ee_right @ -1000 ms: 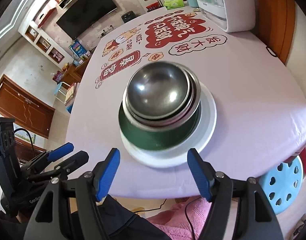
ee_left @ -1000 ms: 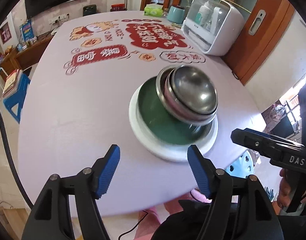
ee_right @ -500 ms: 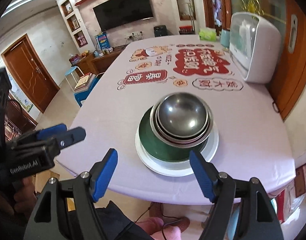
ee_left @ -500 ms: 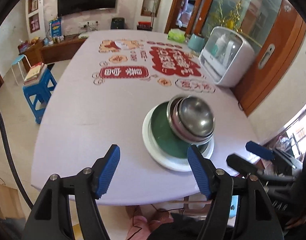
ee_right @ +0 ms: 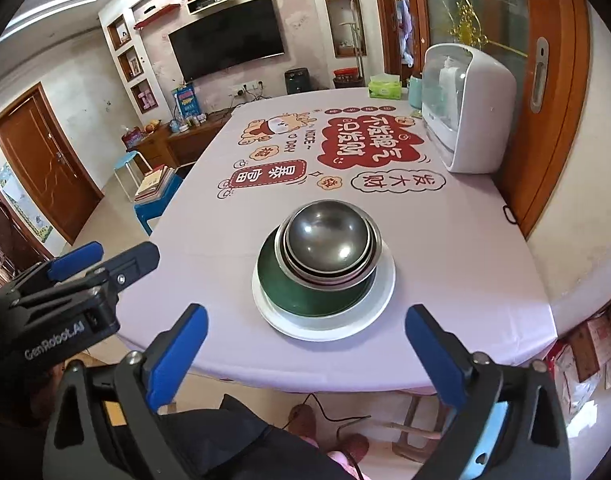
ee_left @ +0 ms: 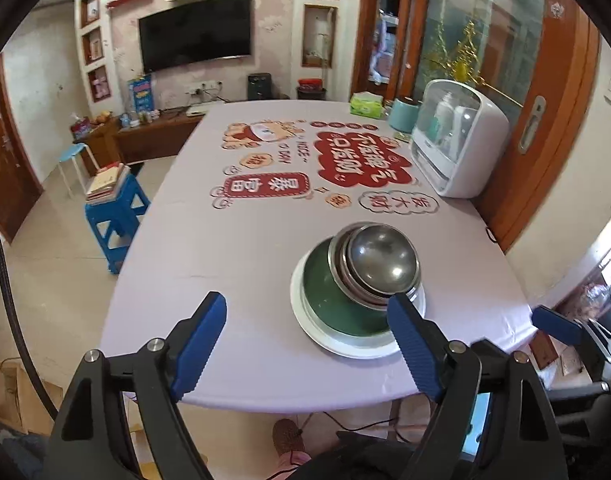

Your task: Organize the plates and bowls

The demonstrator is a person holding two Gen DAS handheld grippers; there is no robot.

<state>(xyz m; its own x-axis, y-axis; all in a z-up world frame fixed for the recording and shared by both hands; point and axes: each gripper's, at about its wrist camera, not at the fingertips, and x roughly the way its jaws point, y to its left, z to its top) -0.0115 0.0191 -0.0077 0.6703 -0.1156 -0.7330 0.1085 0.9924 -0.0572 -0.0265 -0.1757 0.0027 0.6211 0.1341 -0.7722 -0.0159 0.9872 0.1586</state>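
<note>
A wide counter (ee_right: 445, 240) covered in a pale lilac cloth with red printed designs fills the room's middle. Near its front edge sits one stack of dishes. At the bottom is a white plate (ee_right: 379, 294), the broadest piece, flat on the cloth. On it rests a dark green plate (ee_right: 289, 298), shifted a little left so more white rim shows on the right. On top sit nested steel bowls (ee_right: 327, 246), at least two, turned upside down, domes up.

The left claw (ee_left: 305, 344) hangs above and in front of the counter's front edge, blue pads spread, nothing between them; its jaws have just been opening. The right claw (ee_right: 305, 346) is likewise spread wide and empty, jaws just opened further, clear of the stack.

Judging by looks, the plates are probably ceramic: stiff, fairly heavy, breakable, with a slick glaze. They are best pinched at the rim. The steel bowls look light and rigid but slippery; their smooth domes offer no purchase, so the thin lower rim is the likely place to grip.
</note>
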